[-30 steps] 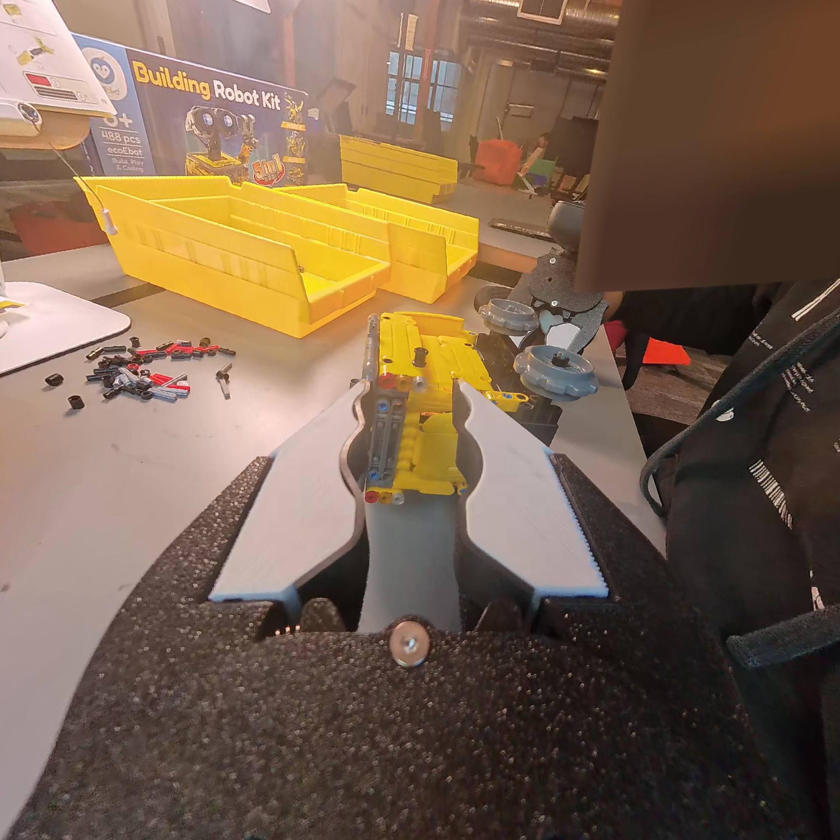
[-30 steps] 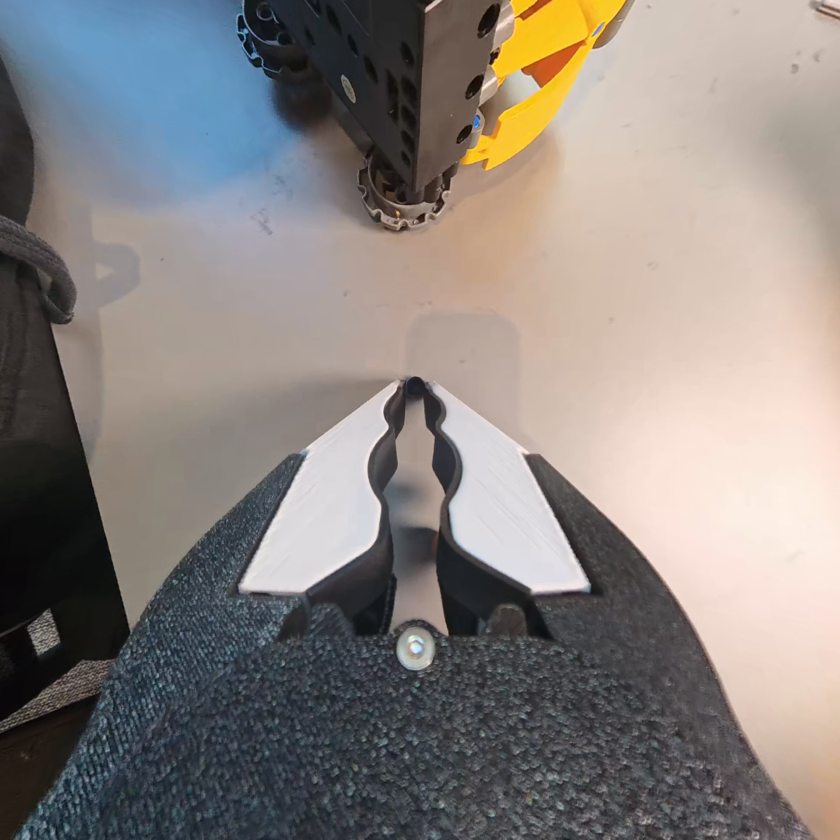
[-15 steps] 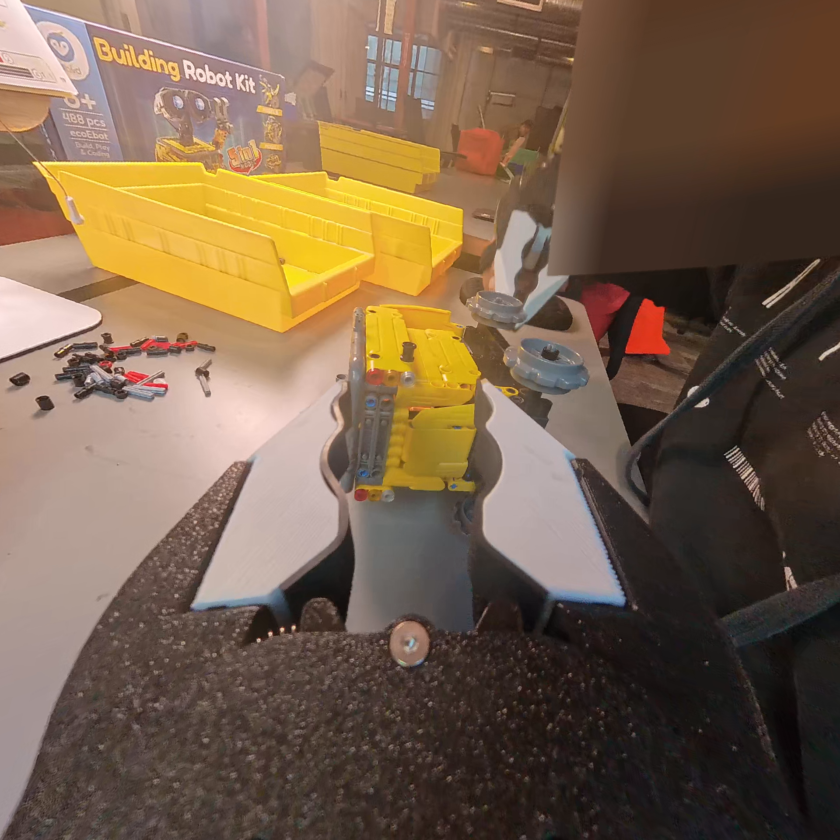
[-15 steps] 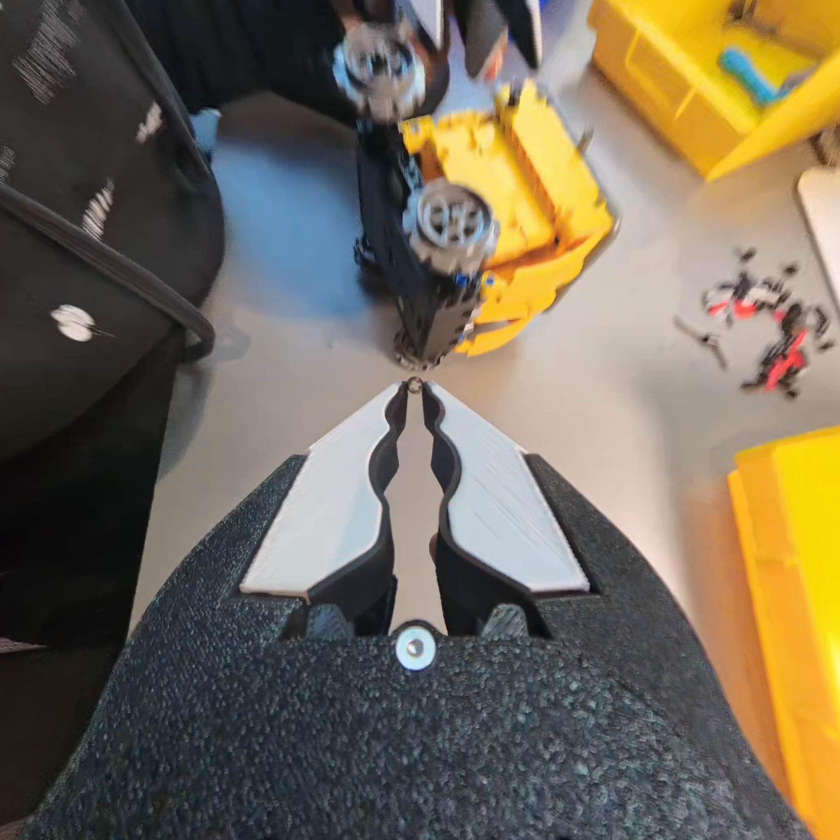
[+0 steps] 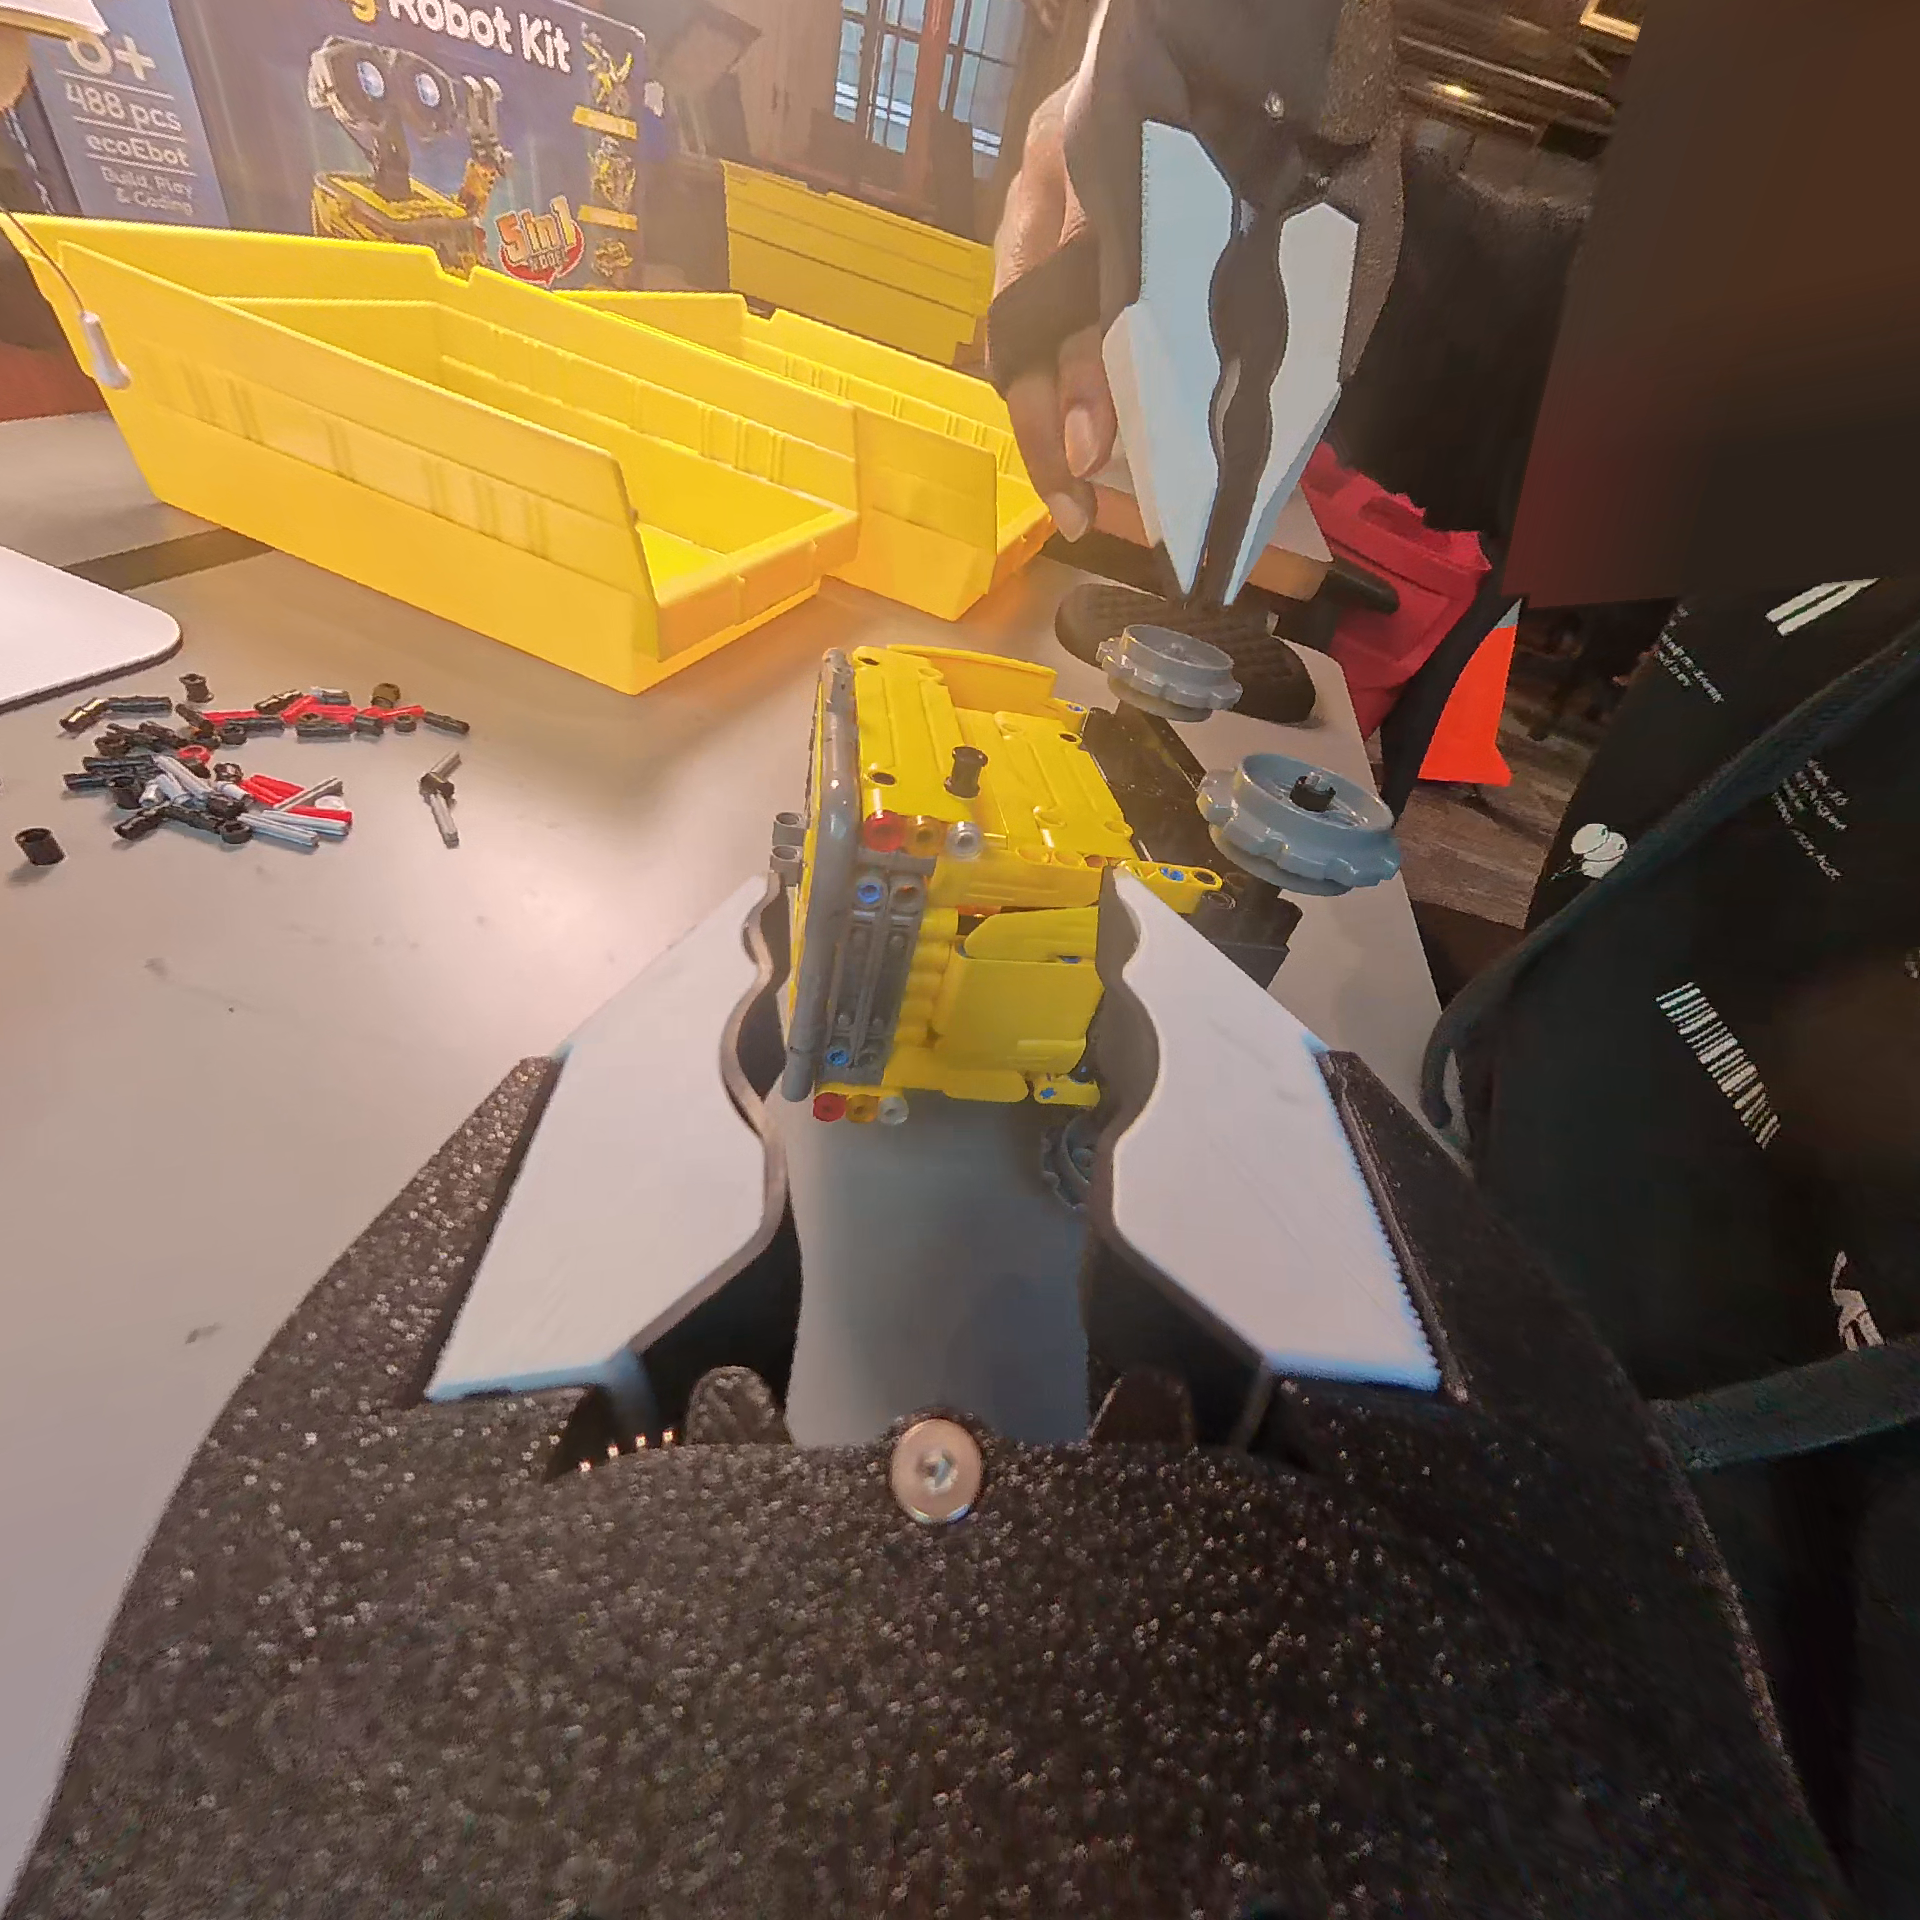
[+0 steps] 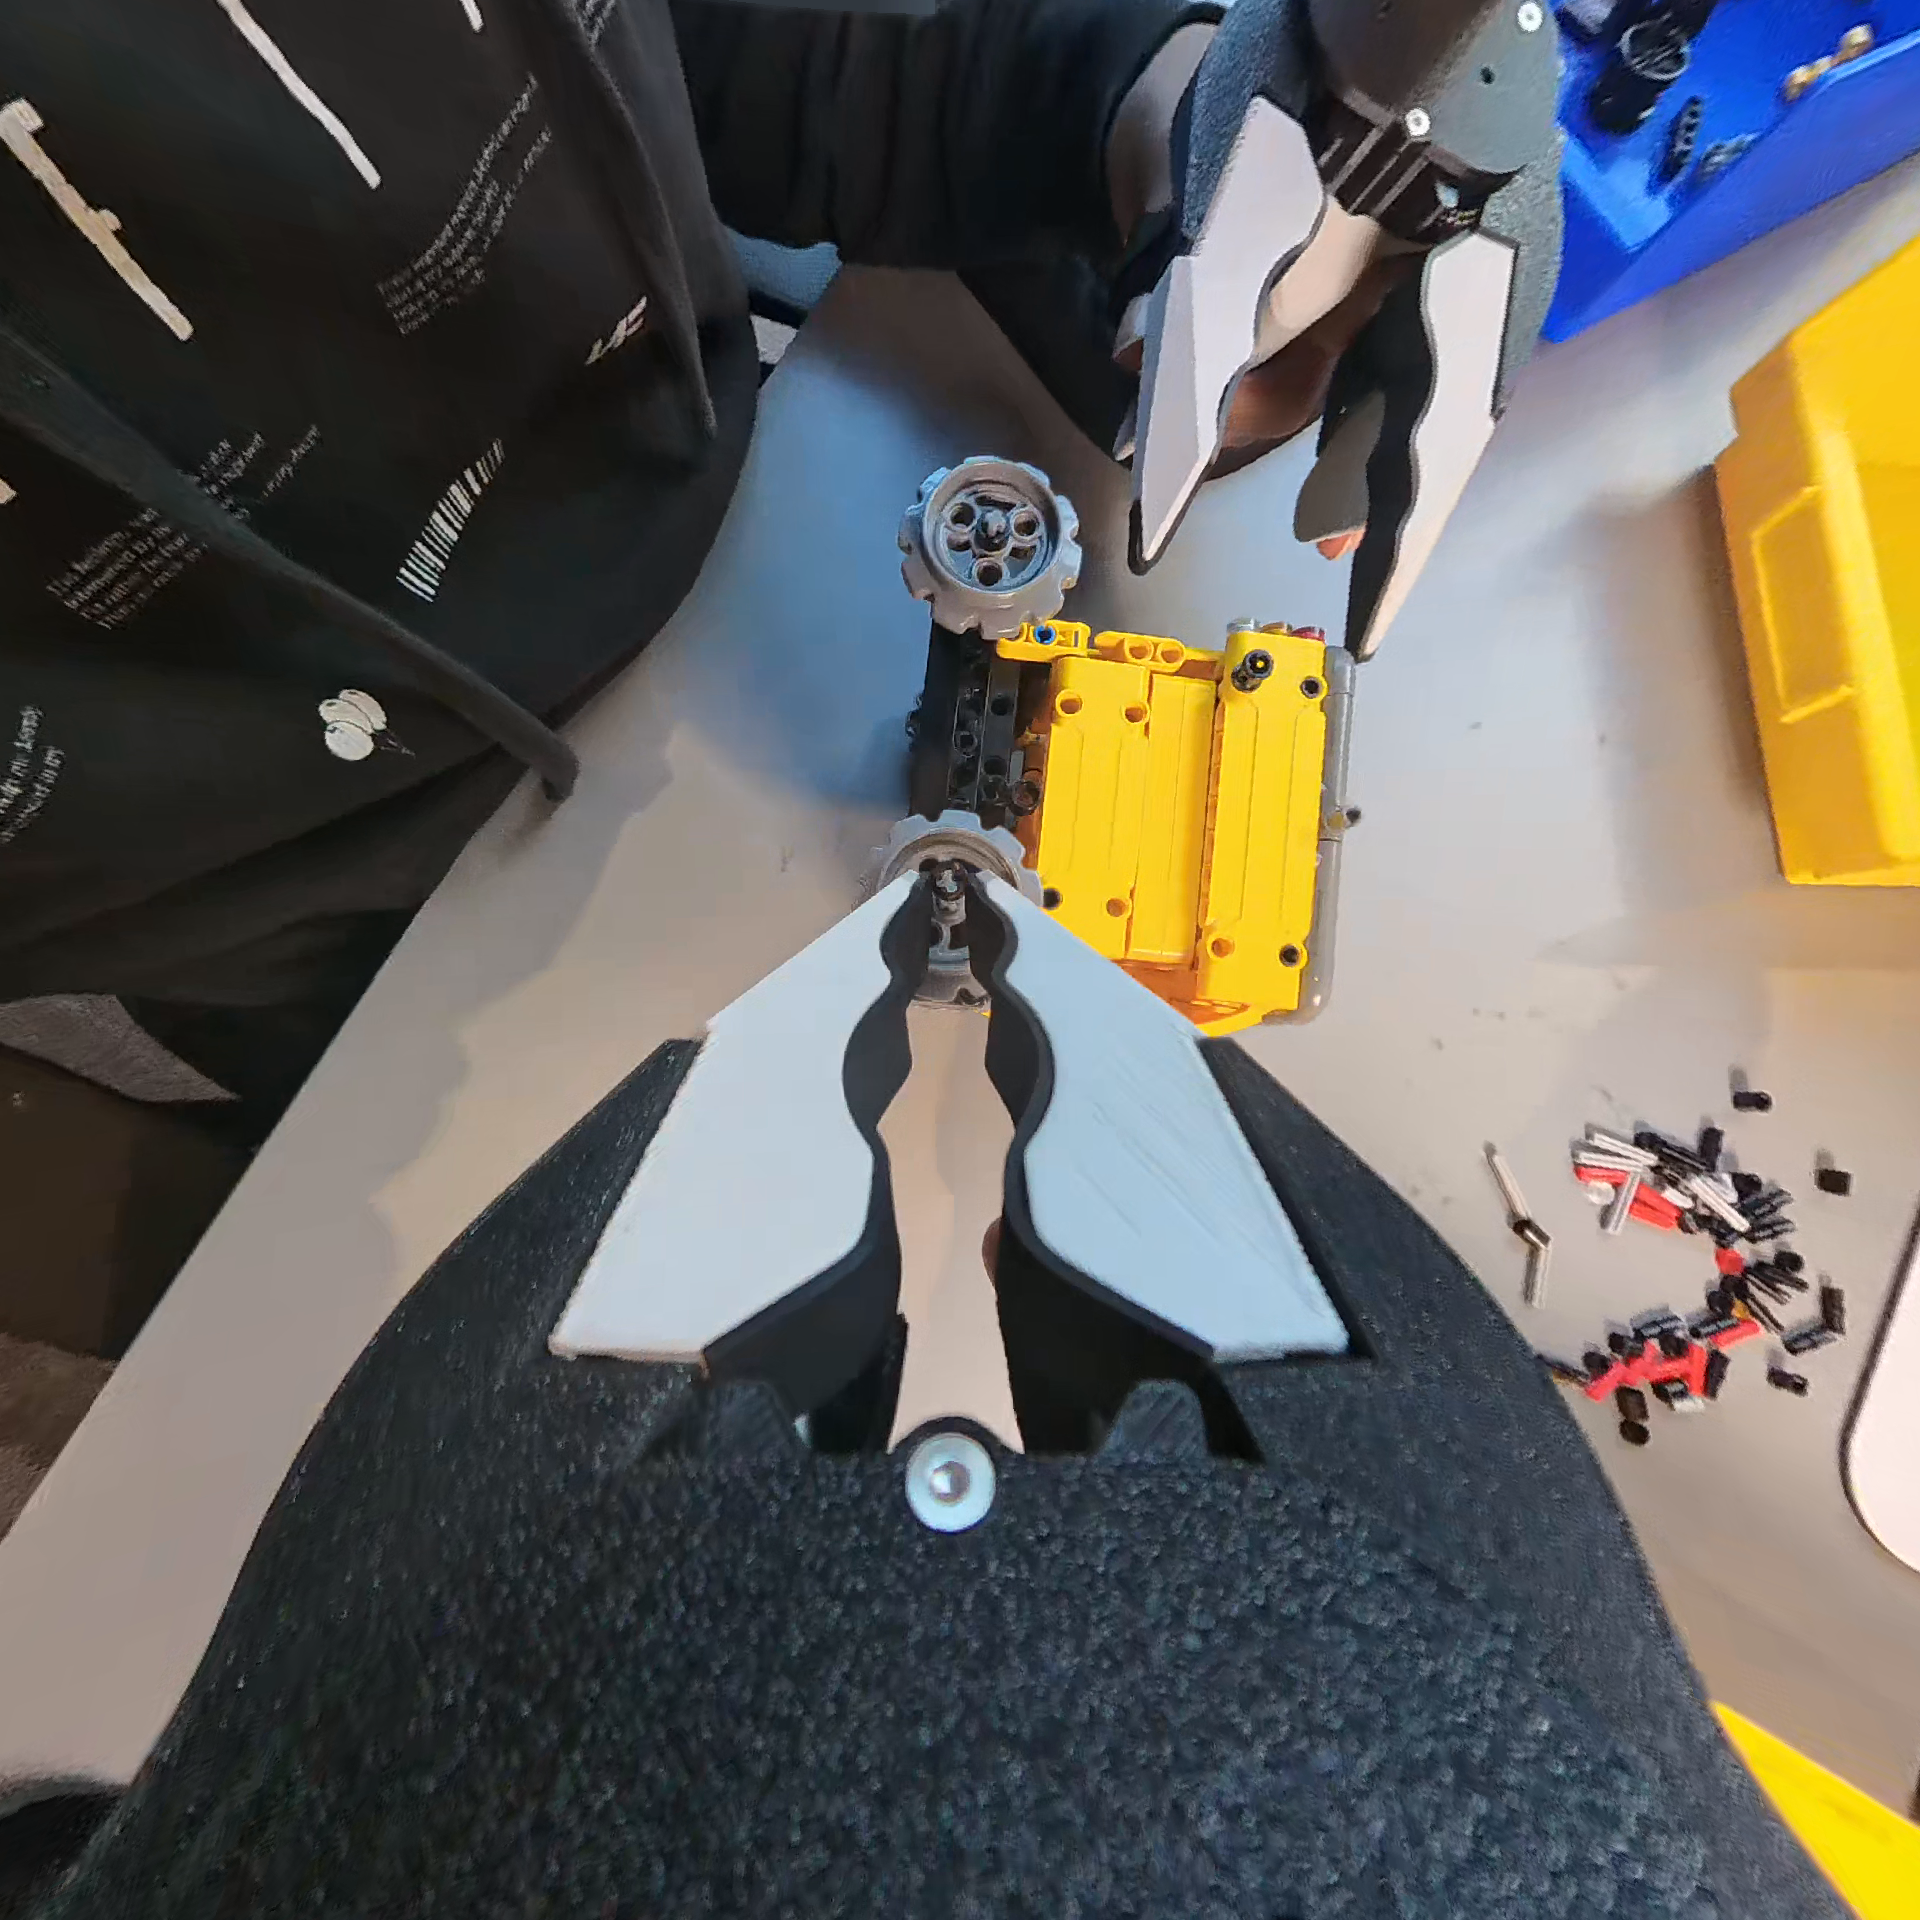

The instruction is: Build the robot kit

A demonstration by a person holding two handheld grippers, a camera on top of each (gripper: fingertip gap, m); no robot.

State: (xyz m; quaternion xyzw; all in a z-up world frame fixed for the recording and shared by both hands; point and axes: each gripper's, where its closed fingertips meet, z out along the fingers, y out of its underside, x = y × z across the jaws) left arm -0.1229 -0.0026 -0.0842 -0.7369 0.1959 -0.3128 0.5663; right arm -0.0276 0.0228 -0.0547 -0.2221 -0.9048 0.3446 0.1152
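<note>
While the left gripper [image 5: 940, 904] has spread its fingers wide and now only flanks the yellow brick model [image 5: 977, 790] lying on the grey table [image 5: 312, 1039], we see that the right gripper [image 6: 948, 883] has swung up from the bare tabletop. Nearly closed on a small black pin [image 6: 945, 889], it hangs over the hub of one grey wheel [image 6: 951, 847]. Loose pins [image 5: 208, 769] lie scattered beside yellow bins [image 5: 468, 468], a kit box [image 5: 416, 125] and a blue tray [image 6: 1714, 156], with workshop windows behind.
</note>
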